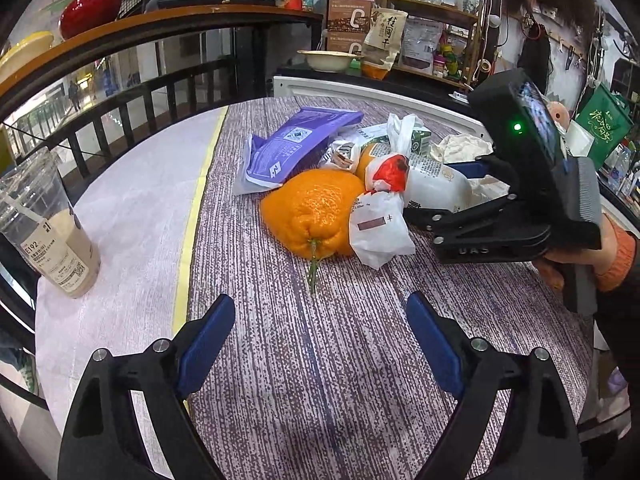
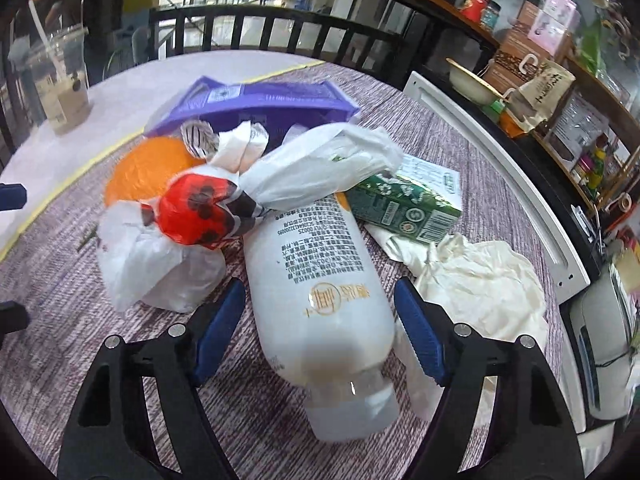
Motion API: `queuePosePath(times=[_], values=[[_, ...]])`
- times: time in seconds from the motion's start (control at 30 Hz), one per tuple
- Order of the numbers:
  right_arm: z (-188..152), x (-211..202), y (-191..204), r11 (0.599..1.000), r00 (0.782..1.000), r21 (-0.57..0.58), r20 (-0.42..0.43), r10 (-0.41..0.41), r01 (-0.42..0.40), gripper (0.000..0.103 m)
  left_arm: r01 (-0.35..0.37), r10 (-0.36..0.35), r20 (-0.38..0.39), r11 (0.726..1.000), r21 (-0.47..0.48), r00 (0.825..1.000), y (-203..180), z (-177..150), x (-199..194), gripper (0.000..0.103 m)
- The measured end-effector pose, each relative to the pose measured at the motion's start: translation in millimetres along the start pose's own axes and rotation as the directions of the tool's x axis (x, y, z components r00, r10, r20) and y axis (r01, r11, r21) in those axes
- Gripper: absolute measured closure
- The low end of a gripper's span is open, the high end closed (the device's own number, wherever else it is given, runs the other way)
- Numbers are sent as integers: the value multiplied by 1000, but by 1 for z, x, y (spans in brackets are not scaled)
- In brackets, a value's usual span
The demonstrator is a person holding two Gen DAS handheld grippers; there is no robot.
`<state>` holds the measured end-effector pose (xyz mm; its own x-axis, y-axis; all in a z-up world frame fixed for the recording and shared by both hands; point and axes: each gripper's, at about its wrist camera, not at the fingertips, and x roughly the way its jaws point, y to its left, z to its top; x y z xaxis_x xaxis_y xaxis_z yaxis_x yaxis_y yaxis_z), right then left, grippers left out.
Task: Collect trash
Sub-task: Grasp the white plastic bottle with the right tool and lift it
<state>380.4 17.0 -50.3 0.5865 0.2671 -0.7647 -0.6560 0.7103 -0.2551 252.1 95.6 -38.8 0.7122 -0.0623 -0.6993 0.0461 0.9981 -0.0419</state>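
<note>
A heap of trash lies on the purple-streaked table (image 1: 320,380). A white plastic bottle (image 2: 320,264) lies on its side between the fingers of my right gripper (image 2: 320,284), which is open; a gap shows at the left pad (image 2: 220,320). Beside the bottle are a knotted white bag with a red print (image 2: 188,216), a green carton (image 2: 400,204), a purple pouch (image 2: 256,100) and crumpled paper (image 2: 480,280). My left gripper (image 1: 320,300) is open and empty, just short of a big orange (image 1: 316,212). The right gripper (image 1: 444,192) reaches in from the right.
A plastic cup of milky drink with a straw (image 1: 48,232) stands at the table's left edge. A dark railing (image 1: 140,92) runs behind the table. Shelves of goods (image 1: 420,40) and a bowl (image 1: 328,60) sit at the back right. A white board (image 2: 500,168) borders the table's right.
</note>
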Motion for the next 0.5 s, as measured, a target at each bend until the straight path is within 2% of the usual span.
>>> queuePosePath(times=[0.03,0.27,0.5], values=[[0,1,1,1000,1000,-7,1,-5,5,34,6,-6,-5,1000,-3,1000,1,0,1,17],[-12,-16,6,1000,1000,10,23,6,-6,36,27,-28,-27,999,-17,999,-1,0,6,17],[-49,-52,-5,991,1000,131,24,-5,2,37,14,-14,-21,1000,10,1000,-10,11,11,23]])
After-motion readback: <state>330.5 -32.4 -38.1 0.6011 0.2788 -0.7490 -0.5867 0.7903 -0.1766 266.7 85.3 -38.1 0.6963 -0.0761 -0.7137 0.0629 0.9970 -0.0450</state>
